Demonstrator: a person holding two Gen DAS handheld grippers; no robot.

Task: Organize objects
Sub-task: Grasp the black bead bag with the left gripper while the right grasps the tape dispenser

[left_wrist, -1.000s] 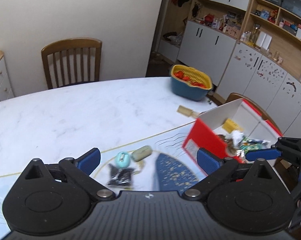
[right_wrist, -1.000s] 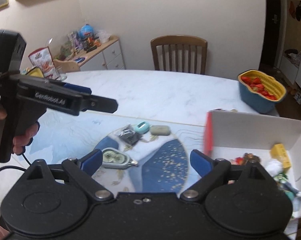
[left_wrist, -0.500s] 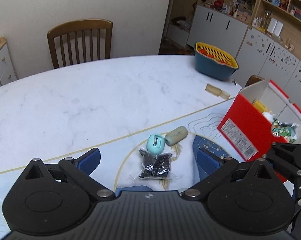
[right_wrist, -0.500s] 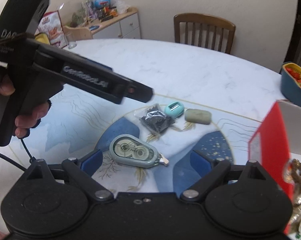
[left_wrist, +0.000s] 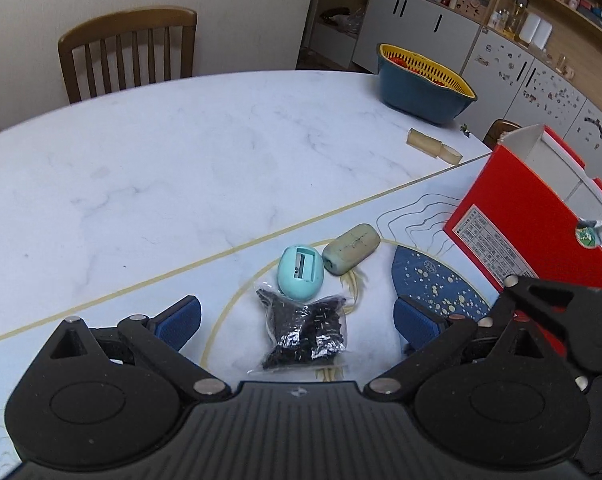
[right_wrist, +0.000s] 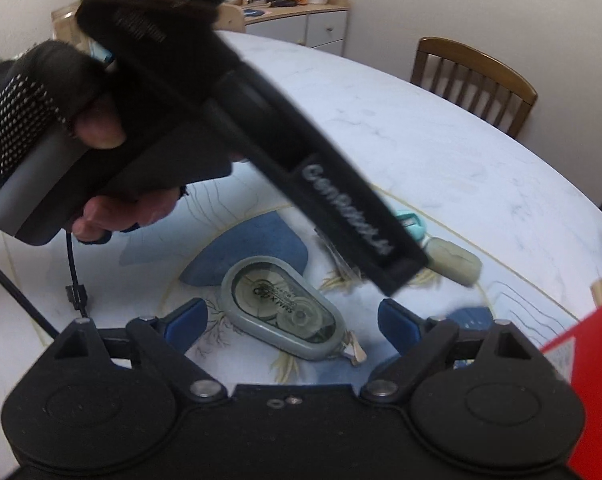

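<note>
My left gripper (left_wrist: pixel 297 318) is open, low over a clear bag of black bits (left_wrist: pixel 305 330) that lies between its fingers. A teal egg-shaped sharpener (left_wrist: pixel 301 267) and a grey-green eraser (left_wrist: pixel 351 249) lie just beyond. My right gripper (right_wrist: pixel 291 320) is open, with a grey correction tape dispenser (right_wrist: pixel 285 312) between its fingers on the mat. The left gripper's body crosses the right wrist view and hides most of the bag; the sharpener (right_wrist: pixel 411 222) and eraser (right_wrist: pixel 455 264) show behind it. A red box (left_wrist: pixel 541 216) stands at the right.
A blue basket with a yellow liner (left_wrist: pixel 423 86) sits at the table's far right. A beige cylinder (left_wrist: pixel 433 147) lies near the table edge. A wooden chair (left_wrist: pixel 127 54) stands behind the table. Cabinets and shelves line the right wall.
Both grippers have swung left away from the red box and come down toward the mat. The left now brackets the bag, the right brackets the tape dispenser.
</note>
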